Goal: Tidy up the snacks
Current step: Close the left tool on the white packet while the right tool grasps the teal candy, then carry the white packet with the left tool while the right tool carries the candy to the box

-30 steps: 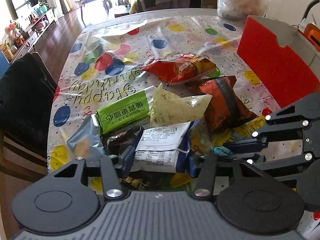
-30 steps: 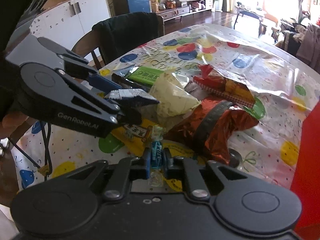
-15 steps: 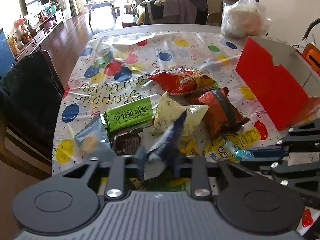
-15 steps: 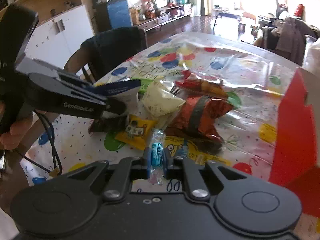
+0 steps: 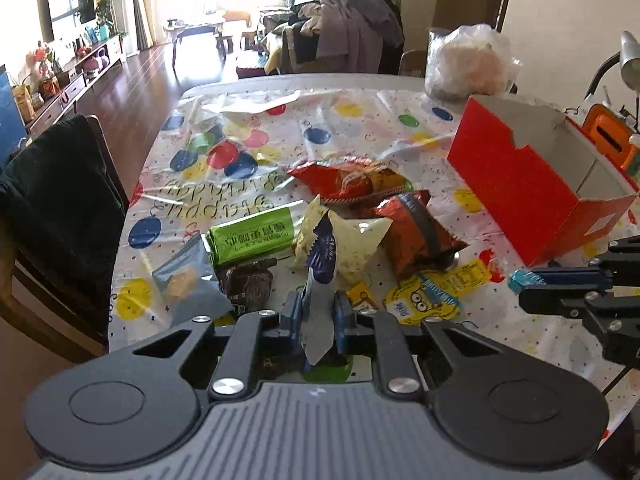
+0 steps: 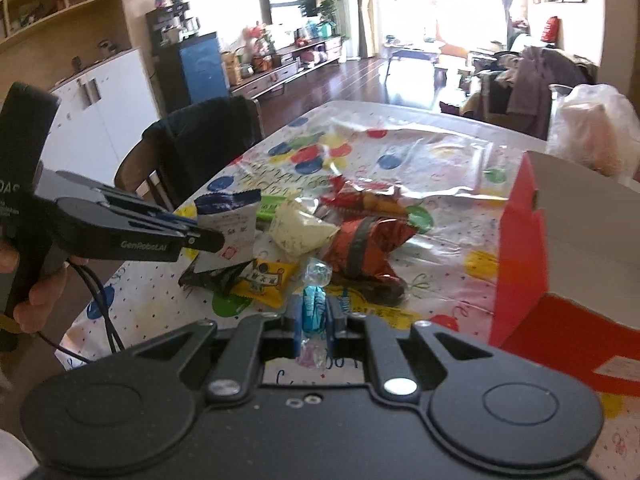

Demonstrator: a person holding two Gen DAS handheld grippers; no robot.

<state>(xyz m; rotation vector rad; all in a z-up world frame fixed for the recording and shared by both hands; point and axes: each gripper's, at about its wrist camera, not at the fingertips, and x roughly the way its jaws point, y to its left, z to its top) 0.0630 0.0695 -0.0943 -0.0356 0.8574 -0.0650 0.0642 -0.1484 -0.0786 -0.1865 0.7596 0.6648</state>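
Observation:
My left gripper [image 5: 316,312] is closing tight on a blue-and-white snack packet [image 5: 322,256], which stands edge-on between the pads, lifted off the pile. In the right wrist view that left gripper [image 6: 214,238] holds the same packet [image 6: 230,220] above the table. My right gripper [image 6: 316,314] is shut on a small blue wrapped candy [image 6: 316,280]; the candy [image 5: 524,280] also shows at the right gripper's tip, near the open red box [image 5: 516,184]. On the table lie a green packet [image 5: 252,236], a cream packet [image 5: 356,236], a red bag [image 5: 352,180] and a dark red bag [image 5: 416,232].
A yellow cartoon packet [image 5: 428,296], a dark brown packet [image 5: 248,284] and a clear grey packet [image 5: 188,280] lie near the front edge of the birthday tablecloth [image 5: 320,128]. A chair with a dark garment [image 5: 60,200] stands left. A white plastic bag [image 5: 468,64] sits behind the box.
The left gripper's jaws have closed on the blue-and-white packet and lifted it from lying flat to edge-on. Both grippers have risen; the right one has carried the candy toward the red box.

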